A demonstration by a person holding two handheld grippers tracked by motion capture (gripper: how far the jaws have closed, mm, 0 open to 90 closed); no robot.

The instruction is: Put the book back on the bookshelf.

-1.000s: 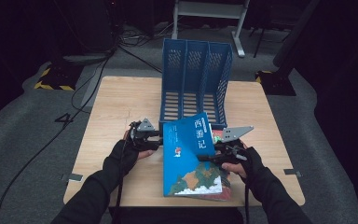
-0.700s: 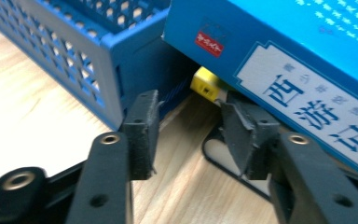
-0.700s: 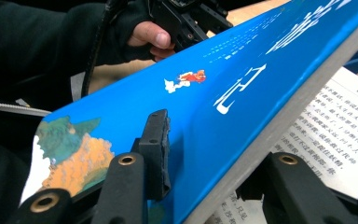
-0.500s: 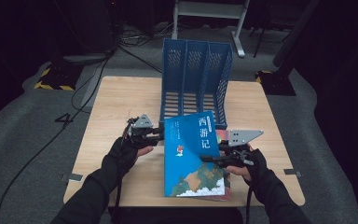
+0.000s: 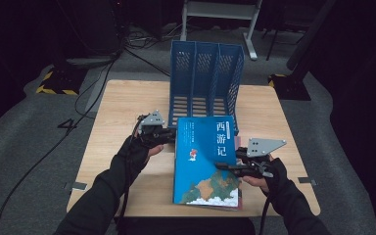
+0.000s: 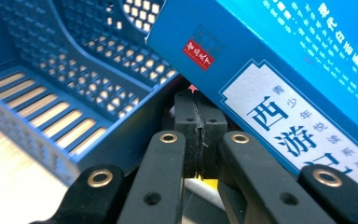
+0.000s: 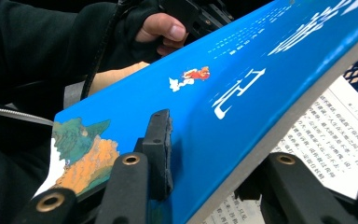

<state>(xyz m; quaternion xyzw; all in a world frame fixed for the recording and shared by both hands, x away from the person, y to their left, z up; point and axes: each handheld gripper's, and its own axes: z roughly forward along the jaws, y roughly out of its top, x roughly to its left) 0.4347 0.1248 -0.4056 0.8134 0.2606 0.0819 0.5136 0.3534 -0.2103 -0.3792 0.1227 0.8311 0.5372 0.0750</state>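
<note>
Blue book [image 5: 206, 161] lay over near-centre worktop [image 5: 127, 103], tilted, long axis near-to-far, far edge just before blue file rack [image 5: 206, 73]. Right hand-held gripper [image 5: 225, 166] clamped on book's right edge, one pad on glossy cover, other beneath. Left hand-held gripper [image 6: 197, 135] just closed fully at book's far-left corner, pads together under cover; hold on anything not clear. Rack rigid perforated plastic, three slots.

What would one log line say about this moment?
right claw: clamped on blue book | left claw: shut at book's corner | blue file rack: behind book
</note>
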